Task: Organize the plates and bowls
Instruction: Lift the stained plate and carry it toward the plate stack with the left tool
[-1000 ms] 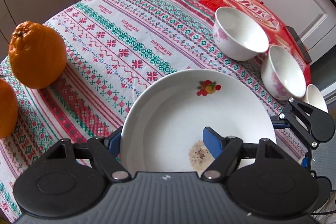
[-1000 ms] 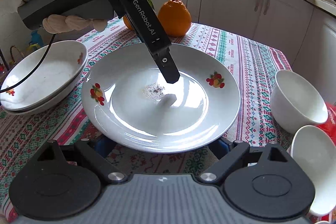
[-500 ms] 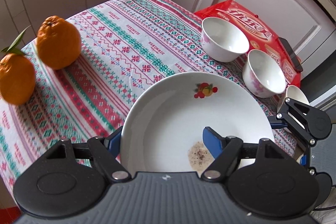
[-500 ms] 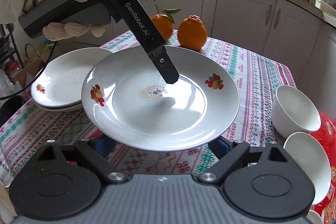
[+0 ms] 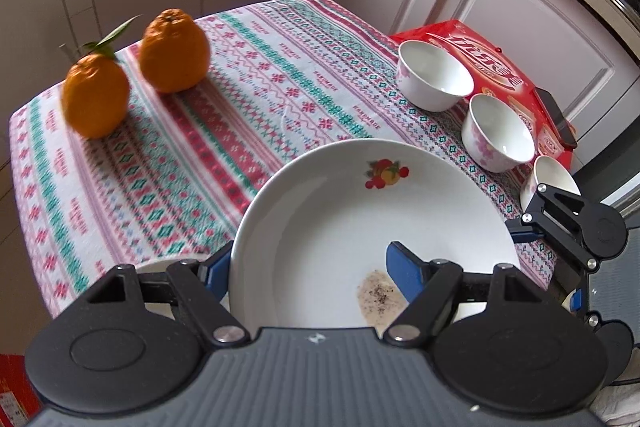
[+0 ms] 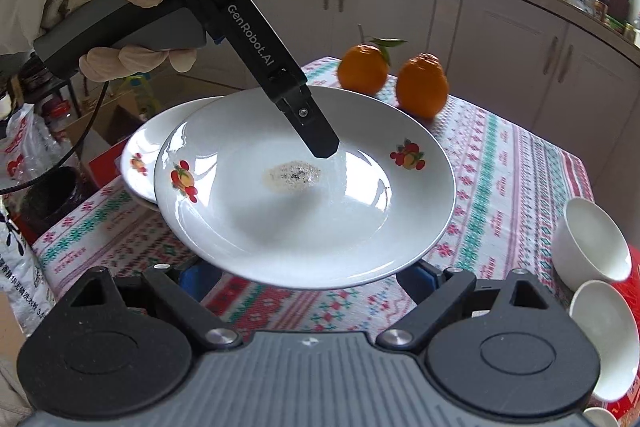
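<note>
A white plate with fruit decals and a crumb stain (image 5: pixel 340 219) (image 6: pixel 304 203) hangs in the air above the table. My left gripper (image 5: pixel 308 267) is shut on its rim, one finger on top (image 6: pixel 316 135) and one underneath. My right gripper (image 6: pixel 308 277) is open, with its fingers under the plate's near edge; whether they touch it I cannot tell. A stack of white plates (image 6: pixel 160 147) sits at the table's left edge, partly hidden behind the held plate. Three small white bowls (image 5: pixel 434 75) (image 5: pixel 498 133) (image 5: pixel 552 179) stand at the right.
Two oranges (image 5: pixel 174 51) (image 5: pixel 96 95) sit at the far side of the patterned tablecloth (image 5: pixel 240 107). A red packet (image 5: pixel 492 67) with a dark phone (image 5: pixel 556 117) on it lies under the bowls. White cabinets stand behind the table.
The plate has been lifted well above the table and carried left toward the plate stack. Both grippers rose with it and kept their places on it.
</note>
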The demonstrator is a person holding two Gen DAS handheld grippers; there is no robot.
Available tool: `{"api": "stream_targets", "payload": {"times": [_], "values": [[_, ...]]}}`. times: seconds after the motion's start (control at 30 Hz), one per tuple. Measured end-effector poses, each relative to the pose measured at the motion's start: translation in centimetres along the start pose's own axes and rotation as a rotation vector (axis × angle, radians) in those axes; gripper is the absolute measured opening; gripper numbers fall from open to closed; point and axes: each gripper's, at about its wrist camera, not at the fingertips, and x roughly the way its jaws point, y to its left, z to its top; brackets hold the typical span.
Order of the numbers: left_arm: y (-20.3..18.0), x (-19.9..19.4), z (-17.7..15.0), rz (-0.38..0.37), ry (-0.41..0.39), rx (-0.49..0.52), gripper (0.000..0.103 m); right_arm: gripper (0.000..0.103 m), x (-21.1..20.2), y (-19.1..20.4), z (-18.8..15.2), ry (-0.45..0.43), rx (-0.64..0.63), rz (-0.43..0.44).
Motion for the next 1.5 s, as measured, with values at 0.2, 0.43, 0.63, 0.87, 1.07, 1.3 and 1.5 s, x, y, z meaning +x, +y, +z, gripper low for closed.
{"api": "stream_targets", "payload": {"times": [0.2, 0.43, 0.63, 0.87, 1.07, 1.3, 1.5], "values": [[1.3, -1.7, -1.9, 0.013, -0.027, -0.042, 0.077, 0.096, 0.3, 1.5, 0.7, 0.001, -0.034, 0.031], [3.1, -2.8, -4.2, 0.035, -0.037, -0.095, 0.077, 0.095, 1.6, 3.2, 1.6, 0.011, -0.072, 0.071], [4.8, -3.4, -5.8, 0.045, -0.045, -0.135, 0.077, 0.096, 2.9, 4.3, 2.5, 0.024, -0.102, 0.096], [6.6, -3.2, -7.2, 0.047, -0.047, -0.179, 0.077, 0.095, 4.1, 5.3, 3.2, 0.038, -0.124, 0.110], [7.7, -2.6, -7.9, 0.042, -0.042, -0.200, 0.077, 0.095, 4.9, 5.7, 3.5, 0.051, -0.130, 0.112], [8.4, -1.9, -8.2, 0.039, -0.037, -0.206, 0.077, 0.095, 5.0, 6.1, 3.6, 0.057, -0.136, 0.106], [8.9, -1.6, -8.5, 0.041, -0.030, -0.214, 0.077, 0.095, 5.1, 6.3, 3.8, 0.059, -0.145, 0.108]]}}
